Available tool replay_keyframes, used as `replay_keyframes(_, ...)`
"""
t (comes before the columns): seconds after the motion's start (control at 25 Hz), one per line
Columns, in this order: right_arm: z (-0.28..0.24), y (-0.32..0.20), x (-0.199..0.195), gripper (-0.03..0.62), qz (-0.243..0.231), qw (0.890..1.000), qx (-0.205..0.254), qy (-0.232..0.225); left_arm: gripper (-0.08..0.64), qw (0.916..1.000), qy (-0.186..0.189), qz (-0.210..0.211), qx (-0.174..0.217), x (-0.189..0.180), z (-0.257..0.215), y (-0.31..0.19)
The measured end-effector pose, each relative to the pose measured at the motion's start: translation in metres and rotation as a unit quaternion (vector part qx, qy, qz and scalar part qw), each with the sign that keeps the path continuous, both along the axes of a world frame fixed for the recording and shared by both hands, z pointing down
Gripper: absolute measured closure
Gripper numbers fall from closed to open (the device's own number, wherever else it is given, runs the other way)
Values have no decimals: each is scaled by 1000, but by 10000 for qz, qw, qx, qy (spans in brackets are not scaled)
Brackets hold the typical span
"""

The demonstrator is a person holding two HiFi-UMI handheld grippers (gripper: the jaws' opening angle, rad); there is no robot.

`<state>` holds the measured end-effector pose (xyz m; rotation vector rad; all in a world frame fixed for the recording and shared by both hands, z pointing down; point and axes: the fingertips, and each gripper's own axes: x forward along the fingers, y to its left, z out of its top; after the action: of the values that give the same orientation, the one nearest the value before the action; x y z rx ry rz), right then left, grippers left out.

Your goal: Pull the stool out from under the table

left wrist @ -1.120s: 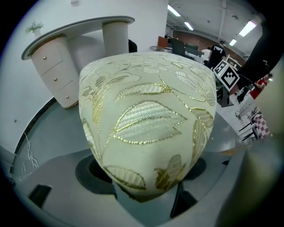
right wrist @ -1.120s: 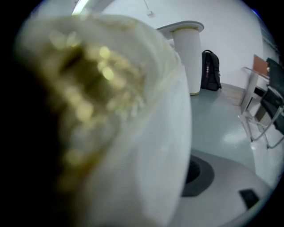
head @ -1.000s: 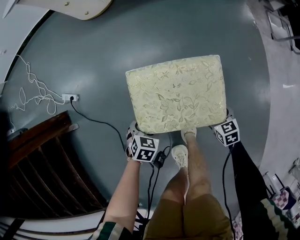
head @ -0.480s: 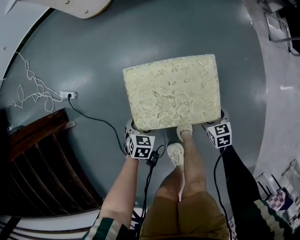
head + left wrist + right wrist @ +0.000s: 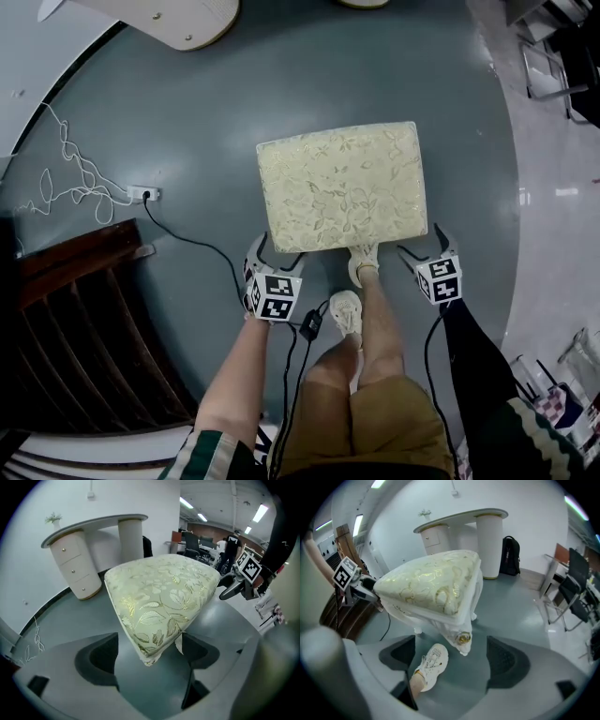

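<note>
Holding left tongs wide apart and right tongs just opening, each framing a cushioned stool corner, not pressing.

Bare floor rings the stool; a dark wooden rack and a corded socket lie to its left, and a shoe sits at its near edge.

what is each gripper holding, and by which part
Nothing: the left gripper and right gripper have just been opening, a stool corner between each one's jaws, untouched.
</note>
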<state>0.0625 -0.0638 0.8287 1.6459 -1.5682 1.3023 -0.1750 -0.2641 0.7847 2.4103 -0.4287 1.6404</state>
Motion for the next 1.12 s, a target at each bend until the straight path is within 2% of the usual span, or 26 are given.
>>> replay_keyframes(0.28, -49, 26, -16, 109, 218, 9997, 81, 61, 149, 9985, 350, -192, 372, -9, -59, -12)
replay_keyframes(0.48, -131, 14, -30, 110, 519, 9972, 518, 160, 149, 9939, 823, -456, 579, -13, -154, -9)
replay_keyframes(0.76, -297, -55, -22, 120, 379, 9845, 1601, 602, 149, 9749, 1848, -528, 1121, 26, -313, -27)
replay_keyframes(1.0, -416, -81, -17, 121, 300, 9709, 2158, 992, 149, 9639, 2319, -563, 1179, 37, -410, -19)
replay_keyframes(1.12, -468, -88, -15, 125, 315, 9641, 2355, 1185, 149, 9558, 2574, -617, 1283, 39, -453, -19)
